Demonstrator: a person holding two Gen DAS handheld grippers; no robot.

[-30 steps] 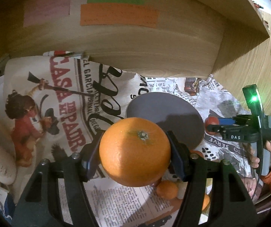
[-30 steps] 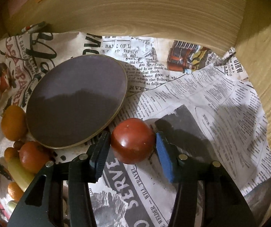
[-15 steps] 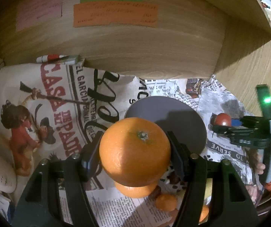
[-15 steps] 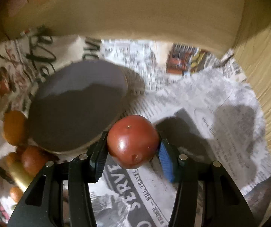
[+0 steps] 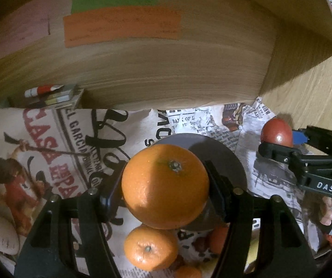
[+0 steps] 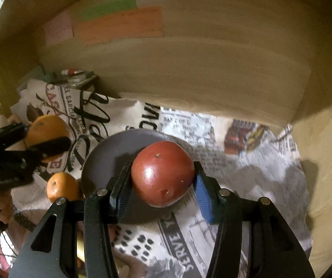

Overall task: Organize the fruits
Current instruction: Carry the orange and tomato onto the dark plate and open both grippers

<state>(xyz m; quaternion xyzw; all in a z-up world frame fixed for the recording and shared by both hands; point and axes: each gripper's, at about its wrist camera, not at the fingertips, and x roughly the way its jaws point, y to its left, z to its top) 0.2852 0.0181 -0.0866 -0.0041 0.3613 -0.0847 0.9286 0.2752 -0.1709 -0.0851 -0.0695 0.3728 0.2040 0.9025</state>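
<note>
Orange peel fills the near field of the left wrist view: the left hand-held gripper [image 5: 166, 188] is clamped on a large orange [image 5: 165, 186], stem end up, held clear above the newspaper [image 5: 57, 143] that covers the bench. Grip sits about at the fruit's widest line; a round, waxy skin on narrow pads could roll out if the wrist tips. Directly beneath lies a smaller orange [image 5: 150, 247], with more small fruit crowded at the near edge; a drop here would knock the cluster and send pieces rolling. In the right wrist view the right hand-held gripper [image 6: 162, 183] is clamped on a red tomato-like fruit [image 6: 163, 173], also lifted, hanging over the near rim of a dark round plate [image 6: 110, 153]. Skin looks thin and glossy, with small blemishes; too hard a squeeze may bruise or split it, too light and it slips. Both grippers hover close to the same plate from opposite sides, so a collision of tools or fruit is likely if both descend together. Farther back, the paper is creased and loose near the far right corner; it could drag or tilt the plate. Beyond stands a wooden wall [image 5: 166, 69] with coloured notes [image 5: 121, 26], writing illegible.
</note>
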